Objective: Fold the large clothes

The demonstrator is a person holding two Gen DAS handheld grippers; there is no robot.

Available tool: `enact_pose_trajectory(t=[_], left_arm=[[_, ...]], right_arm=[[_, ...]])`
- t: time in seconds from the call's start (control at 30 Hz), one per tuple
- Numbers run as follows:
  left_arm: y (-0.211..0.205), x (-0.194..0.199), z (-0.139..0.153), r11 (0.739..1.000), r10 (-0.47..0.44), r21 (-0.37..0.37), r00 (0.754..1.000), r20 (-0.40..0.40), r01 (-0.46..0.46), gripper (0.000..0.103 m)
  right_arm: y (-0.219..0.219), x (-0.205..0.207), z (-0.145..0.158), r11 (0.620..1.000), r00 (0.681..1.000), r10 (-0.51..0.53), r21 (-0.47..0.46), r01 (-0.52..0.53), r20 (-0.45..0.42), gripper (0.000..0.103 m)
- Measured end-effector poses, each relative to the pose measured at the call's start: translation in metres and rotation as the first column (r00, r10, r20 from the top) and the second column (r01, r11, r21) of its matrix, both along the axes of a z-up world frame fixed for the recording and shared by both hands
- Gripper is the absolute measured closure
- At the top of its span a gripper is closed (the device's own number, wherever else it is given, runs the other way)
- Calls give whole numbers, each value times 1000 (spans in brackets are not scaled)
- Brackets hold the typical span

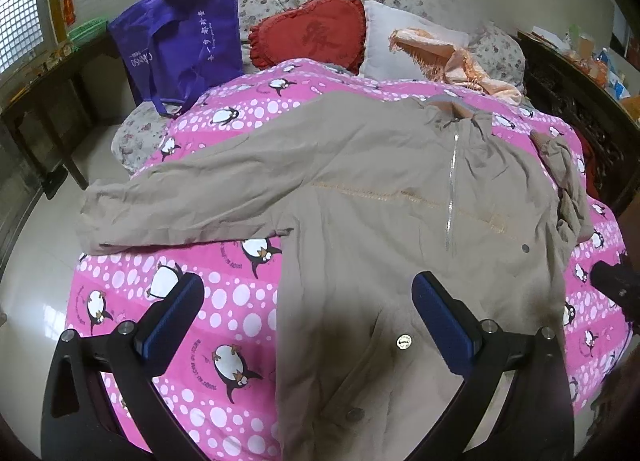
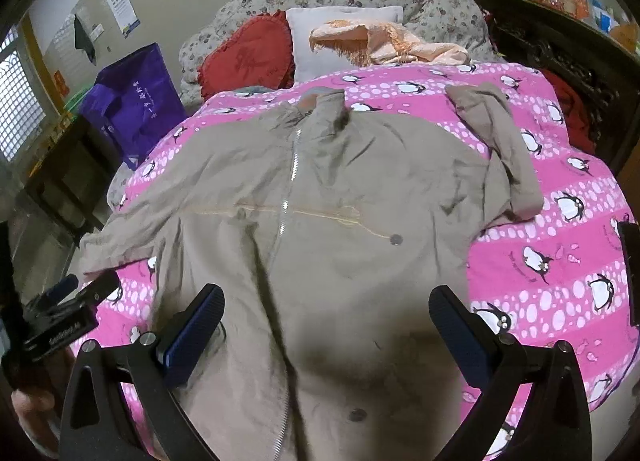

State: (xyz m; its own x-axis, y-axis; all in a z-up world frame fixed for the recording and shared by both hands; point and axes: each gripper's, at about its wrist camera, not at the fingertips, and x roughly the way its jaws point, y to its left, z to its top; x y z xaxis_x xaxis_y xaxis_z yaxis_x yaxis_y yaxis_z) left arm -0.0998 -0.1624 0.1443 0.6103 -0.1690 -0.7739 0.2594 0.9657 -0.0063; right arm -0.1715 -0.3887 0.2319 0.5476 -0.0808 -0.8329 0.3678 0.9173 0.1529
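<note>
1. Two grippers of mine hover over the bed; my left gripper (image 1: 306, 293) is spread wide, holding nothing.
2. My right gripper (image 2: 326, 307) is equally wide and empty.
3. My large beige zip-front cloth jacket (image 2: 320, 221) lies spread flat on the pink penguin-print quilt (image 2: 560, 261), collar toward 12 o'clock.
4. One sleeve (image 1: 180, 205) stretches toward 9 o'clock.

Beige jacket (image 2: 340, 221), pink penguin-print quilt (image 2: 560, 261), purple bag (image 1: 180, 41), red cushion (image 1: 312, 33)
</note>
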Motion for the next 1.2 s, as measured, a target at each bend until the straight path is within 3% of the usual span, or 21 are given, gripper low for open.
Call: enact_pose_trajectory(t=[0.3, 0.67, 1.2], left_arm=[[-13, 4, 17, 1000, -30, 5, 999, 33, 30, 0], [-29, 7, 0, 999, -35, -15, 999, -16, 35, 0], [-32, 17, -14, 1000, -17, 2, 999, -36, 17, 0]], right_arm=[[20, 23, 10, 1000, 1000, 13, -28, -13, 23, 0], [17, 36, -7, 996, 1000, -30, -87, 30, 0, 0], [14, 44, -25, 998, 998, -49, -42, 48, -32, 0]])
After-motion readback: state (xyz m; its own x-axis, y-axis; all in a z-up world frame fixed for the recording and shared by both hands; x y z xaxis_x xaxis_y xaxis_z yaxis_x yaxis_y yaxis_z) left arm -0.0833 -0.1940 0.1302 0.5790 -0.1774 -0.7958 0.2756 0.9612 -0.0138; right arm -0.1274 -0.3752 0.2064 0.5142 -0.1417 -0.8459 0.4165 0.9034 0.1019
